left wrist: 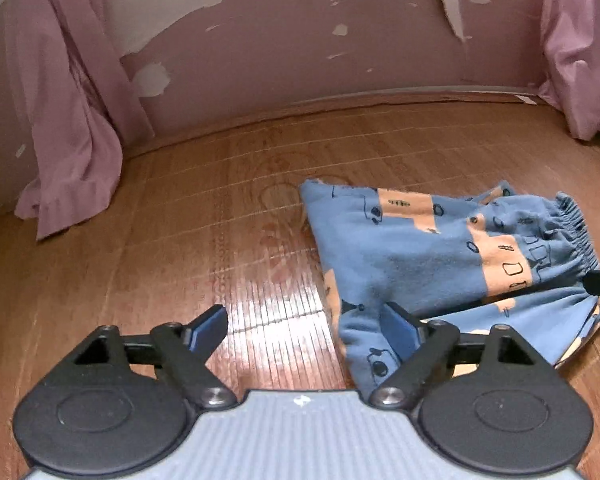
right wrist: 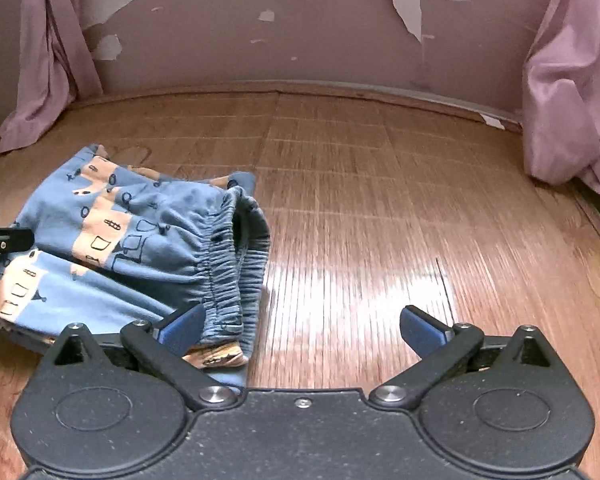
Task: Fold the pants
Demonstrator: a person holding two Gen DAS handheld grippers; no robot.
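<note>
- The small blue cotton pants with orange patches and black line drawings point(left wrist: 440, 256) lie on the glossy wood-patterned floor point(left wrist: 220, 248), already gathered into a compact, layered bundle rather than spread flat.
- In the right wrist view the gathered elastic waistband point(right wrist: 236, 256) sits at the bundle's right edge, standing slightly open, with an orange-printed layer peeking out beneath it near the camera.
- The left tongs point(left wrist: 304, 328) are open and hold nothing; one blue pad hovers over bare floor, the other over the near left corner of the bundle. I cannot tell whether it touches the cloth.
- The right tongs point(right wrist: 300, 328) are likewise spread wide and empty; the left pad is right at the waistband, the right pad over bare floor.
- Judging from the stacked layers, the main folds look done; the task seems near its end.
- What may remain is tidying: the edges are uneven, the waistband gapes, and the lower layer sticks out, so a flattening press or one last fold could still be needed.
- Pink curtains point(left wrist: 72, 120) hang at both sides against a peeling pink wall point(left wrist: 300, 40), well apart from the pants.
</note>
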